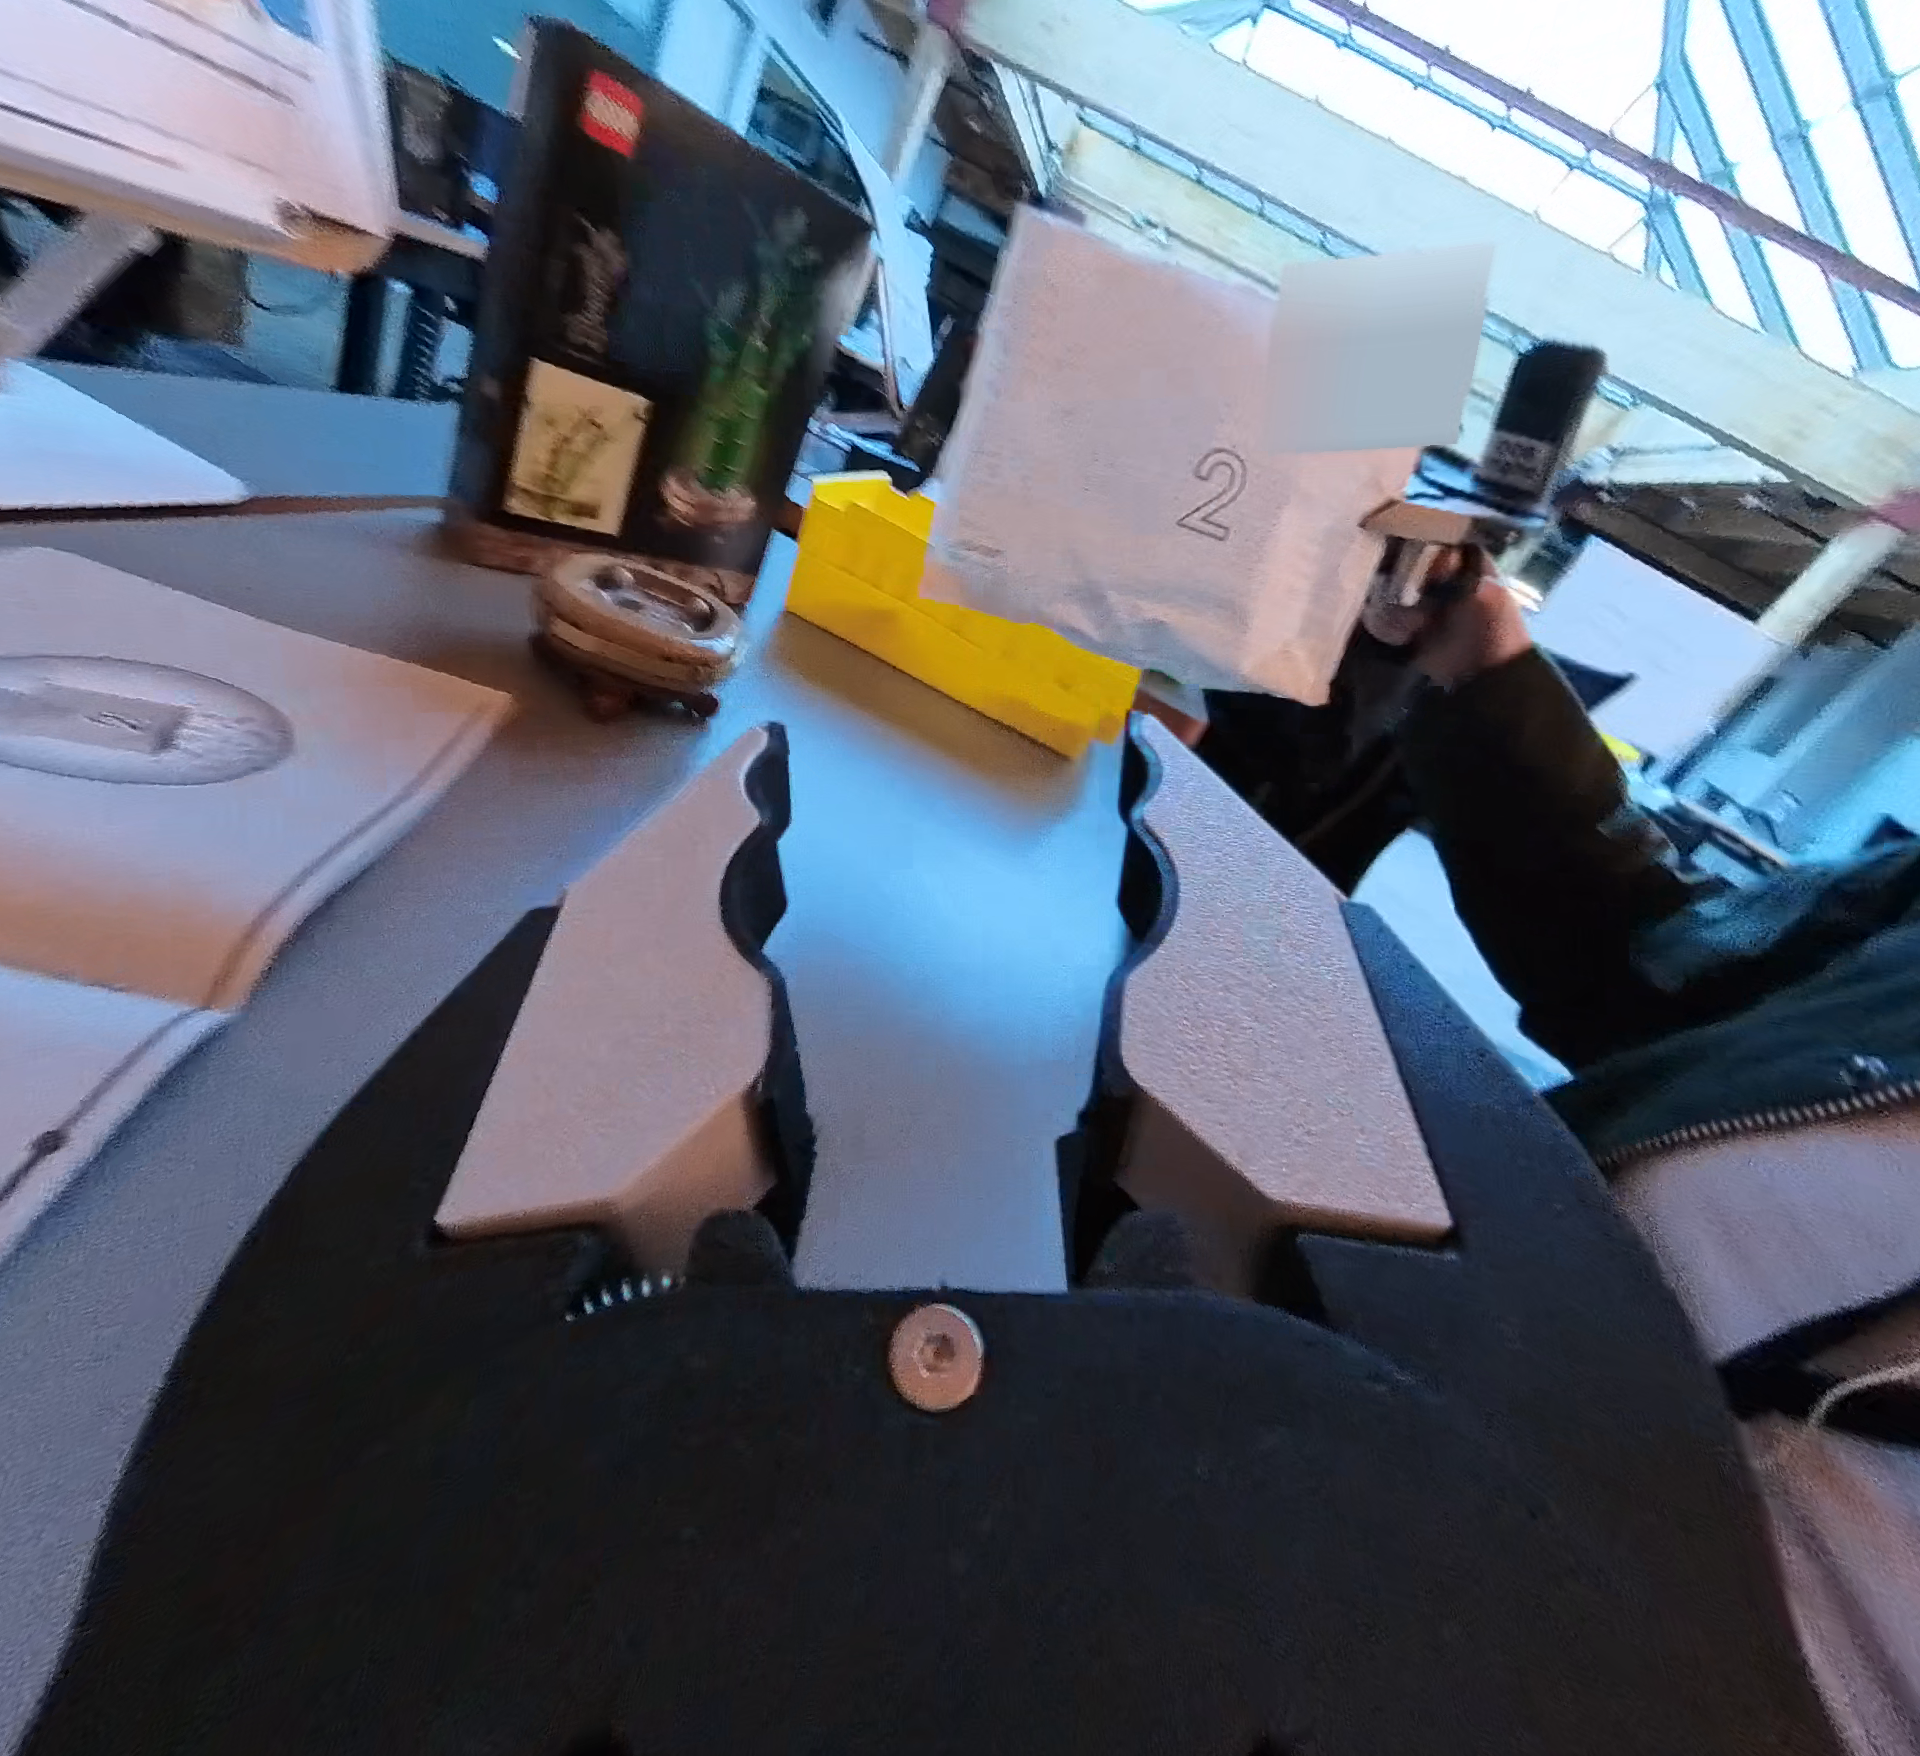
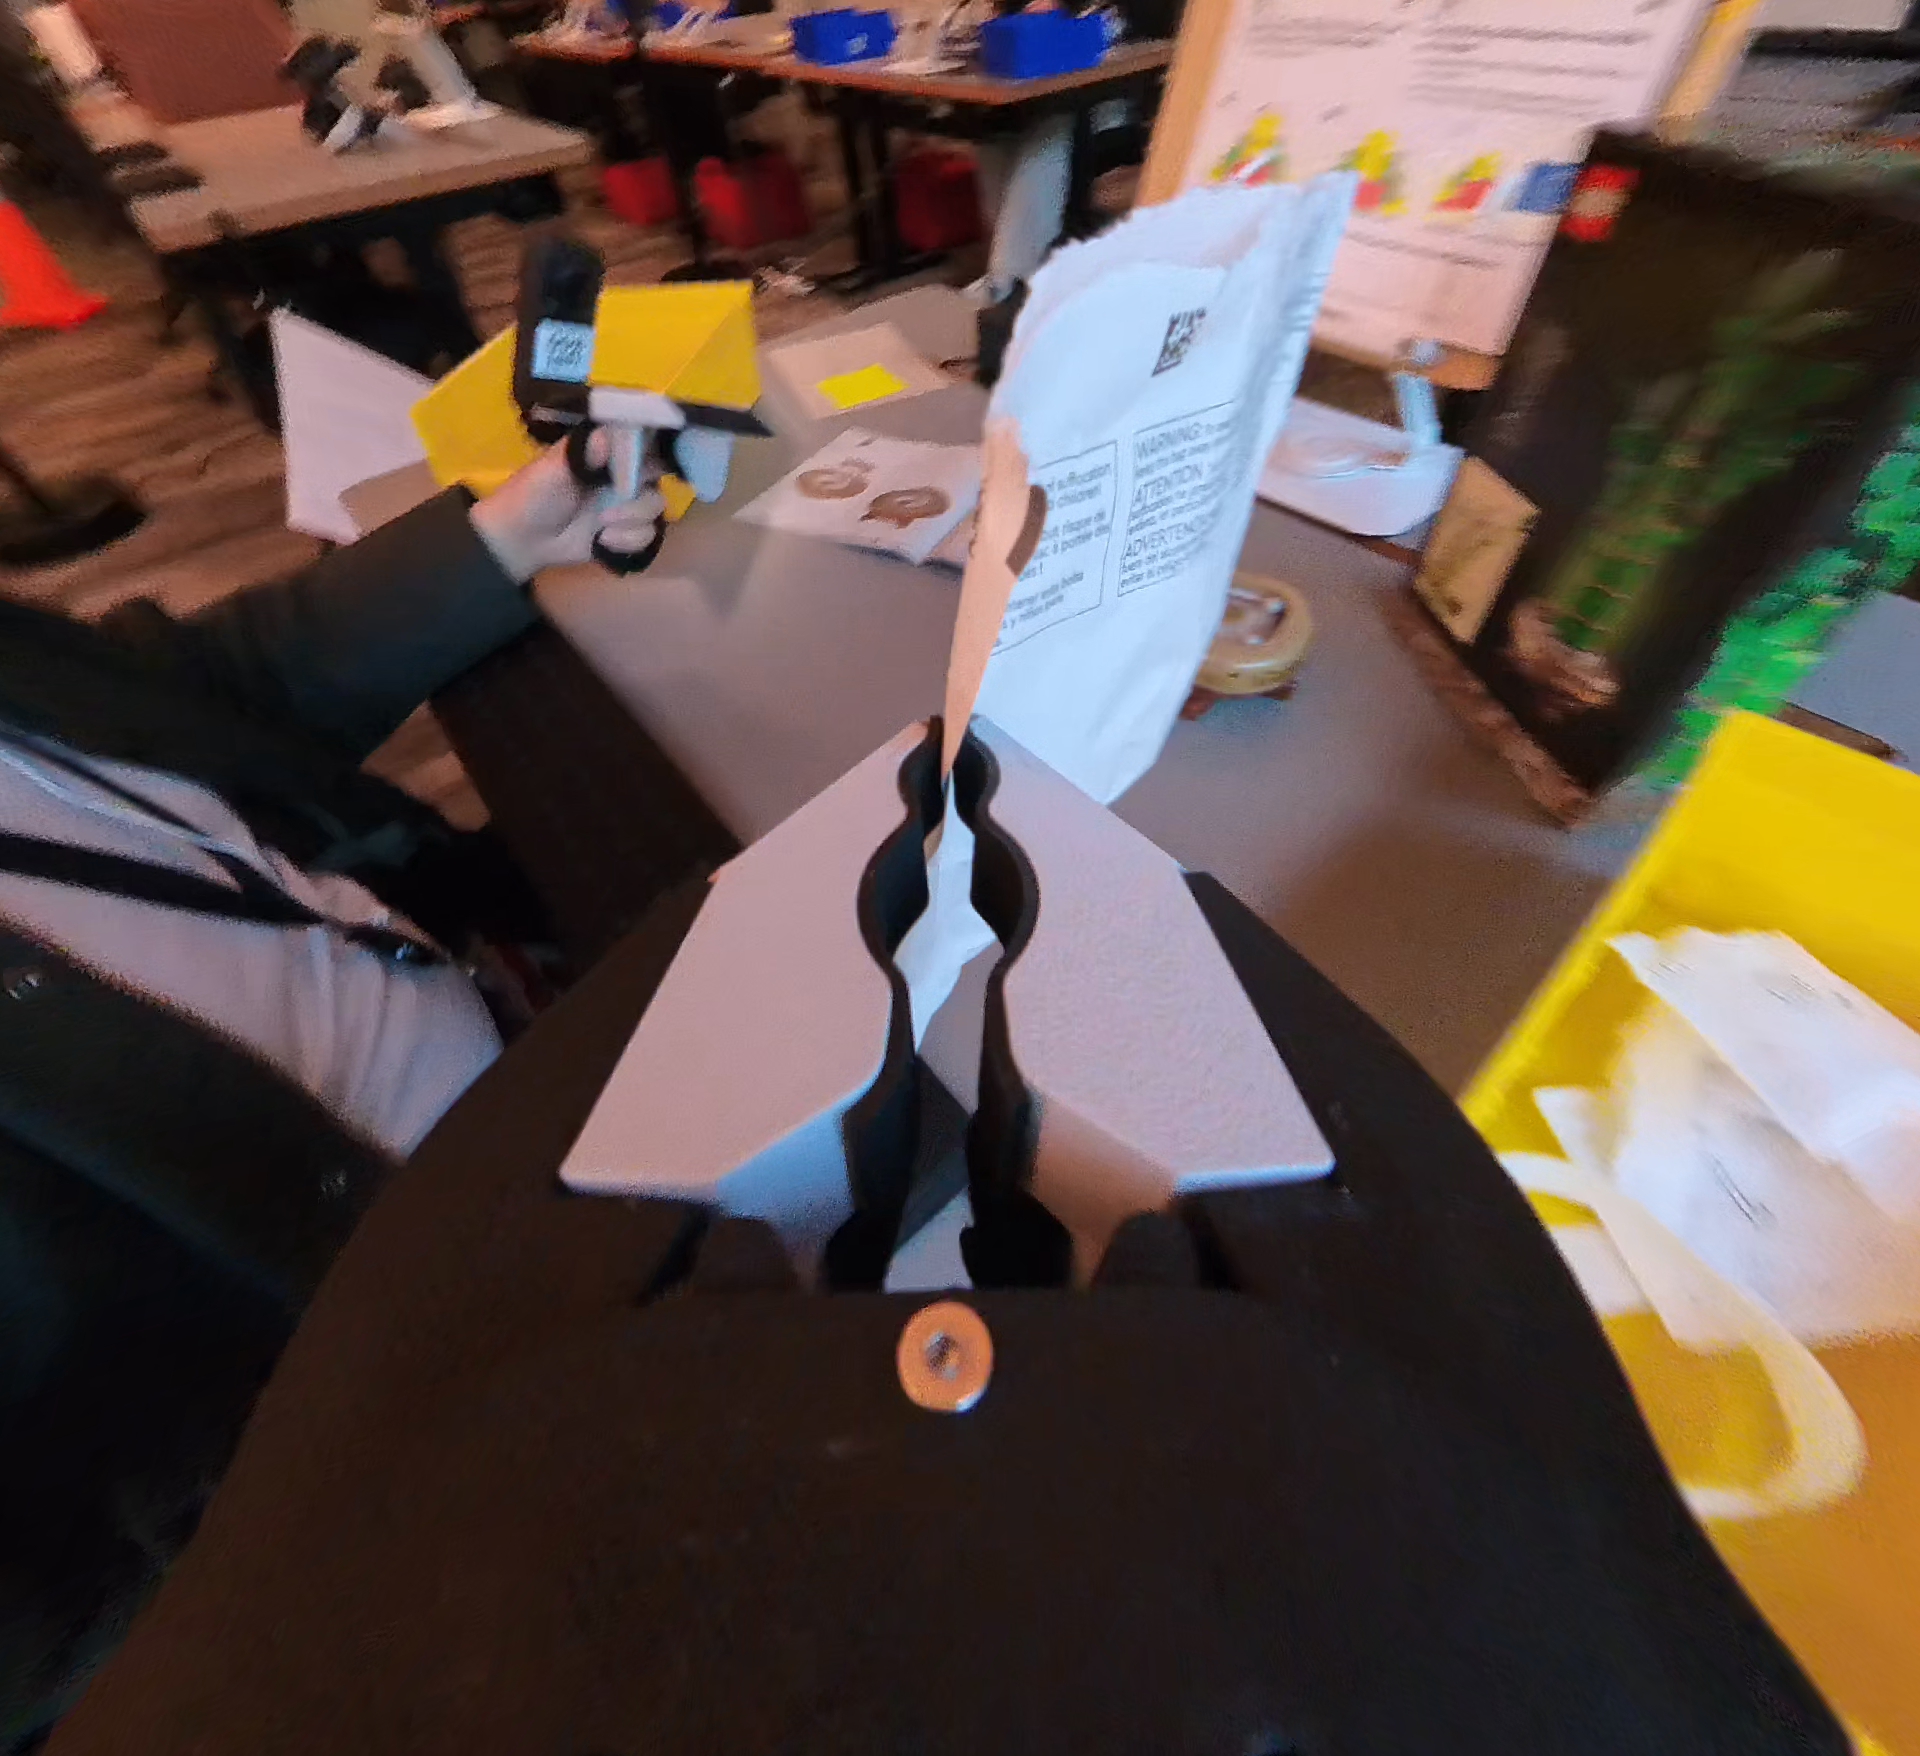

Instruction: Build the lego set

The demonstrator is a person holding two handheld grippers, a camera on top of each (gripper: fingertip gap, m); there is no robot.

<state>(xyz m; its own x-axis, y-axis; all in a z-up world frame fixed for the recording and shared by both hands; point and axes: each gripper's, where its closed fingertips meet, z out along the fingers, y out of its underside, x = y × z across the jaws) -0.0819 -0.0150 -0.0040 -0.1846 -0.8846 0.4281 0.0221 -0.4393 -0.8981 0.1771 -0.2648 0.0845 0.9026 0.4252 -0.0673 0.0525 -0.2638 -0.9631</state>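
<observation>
The right tool (image 2: 951,750) is pinched closed on a torn edge of a white paper bag (image 2: 1132,501), which stands up above its tips toward 12 o'clock and hangs clear of the grey surface (image 2: 831,667). In the left wrist view the same bag (image 1: 1122,480) hangs in the air at 1 o'clock. The left tool (image 1: 951,750) is spread wide with nothing between its fingers, held low over the surface (image 1: 935,927). Beyond it at 12 o'clock lies a yellow tray (image 1: 935,626). At 11 o'clock stands the dark set box (image 1: 644,324), with a small round tan and brown lego piece (image 1: 634,626) just in front of it. An open booklet (image 1: 208,771) lies at 9 o'clock. In the right wrist view a yellow bin (image 2: 1766,854) holding more white bags (image 2: 1745,1114) sits at 4 o'clock.
</observation>
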